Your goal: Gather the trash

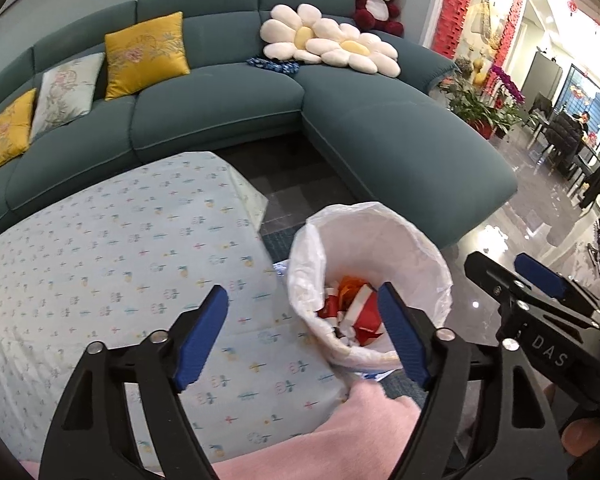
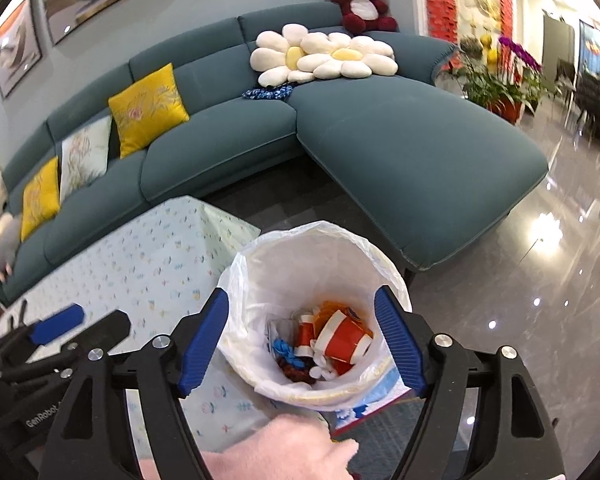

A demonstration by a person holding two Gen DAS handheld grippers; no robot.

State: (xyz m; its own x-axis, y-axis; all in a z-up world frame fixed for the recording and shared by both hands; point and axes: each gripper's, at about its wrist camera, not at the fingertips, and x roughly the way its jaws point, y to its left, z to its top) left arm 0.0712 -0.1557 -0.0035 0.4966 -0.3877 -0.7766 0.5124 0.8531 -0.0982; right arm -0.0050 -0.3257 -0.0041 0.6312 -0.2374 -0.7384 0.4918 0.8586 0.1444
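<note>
A bin lined with a white bag (image 2: 320, 248) (image 1: 380, 232) stands on the floor by the table's corner. Inside lie red-and-white paper cups (image 2: 342, 340) (image 1: 364, 312), an orange wrapper and a blue scrap. My right gripper (image 2: 302, 332) hangs open above the bin's mouth with nothing between its blue pads. Over the table edge beside the bin, my left gripper (image 1: 304, 332) is open and holds nothing. Each gripper also shows in the other's view: the right gripper (image 1: 500, 264) and the left gripper (image 2: 96, 320). A blue, white and red packet (image 2: 376, 400) peeks out below the bin's near rim.
A table under a pale blue flowered cloth (image 1: 120, 260) fills the left. Behind it runs a teal corner sofa (image 1: 380, 128) with yellow cushions, flower pillows and a plush bear. Glossy floor (image 2: 520, 300) and potted plants lie to the right. A person's pink fleece-covered limb (image 1: 340, 432) sits at the bottom.
</note>
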